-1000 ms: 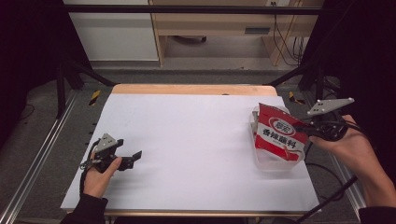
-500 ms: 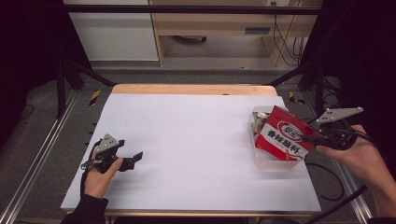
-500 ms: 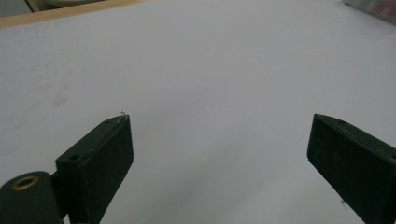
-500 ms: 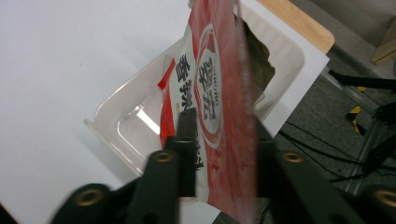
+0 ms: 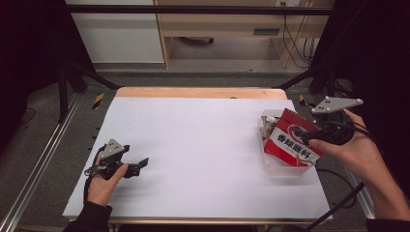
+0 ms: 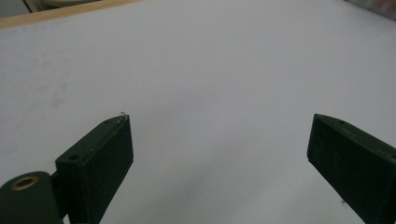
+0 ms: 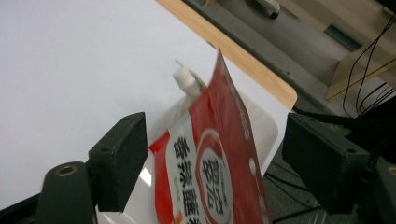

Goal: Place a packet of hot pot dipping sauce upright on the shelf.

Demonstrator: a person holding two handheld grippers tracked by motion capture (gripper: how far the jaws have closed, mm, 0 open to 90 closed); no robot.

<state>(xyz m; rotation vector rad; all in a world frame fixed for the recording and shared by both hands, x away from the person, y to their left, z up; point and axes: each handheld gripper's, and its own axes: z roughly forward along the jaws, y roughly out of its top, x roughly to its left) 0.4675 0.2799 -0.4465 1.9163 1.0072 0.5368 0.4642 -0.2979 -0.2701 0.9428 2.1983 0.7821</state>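
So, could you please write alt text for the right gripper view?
A red sauce pouch with a white spout stands in a clear container at the white table's edge. It lies between the open right gripper's black jaws, which have just been opening and do not touch it.

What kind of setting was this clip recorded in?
Probably a lab or workshop recording station: a white-covered wooden table inside dark metal frame bars, loose black cables by wooden furniture, and hand-held grippers.

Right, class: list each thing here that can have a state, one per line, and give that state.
Red pouch: propped tilted in the clear container, white spout up, released.
Clear container: upright on the table's right side.
Right gripper: jaws just opened, wide either side of the pouch.
Left gripper: open, nothing between its jaws.
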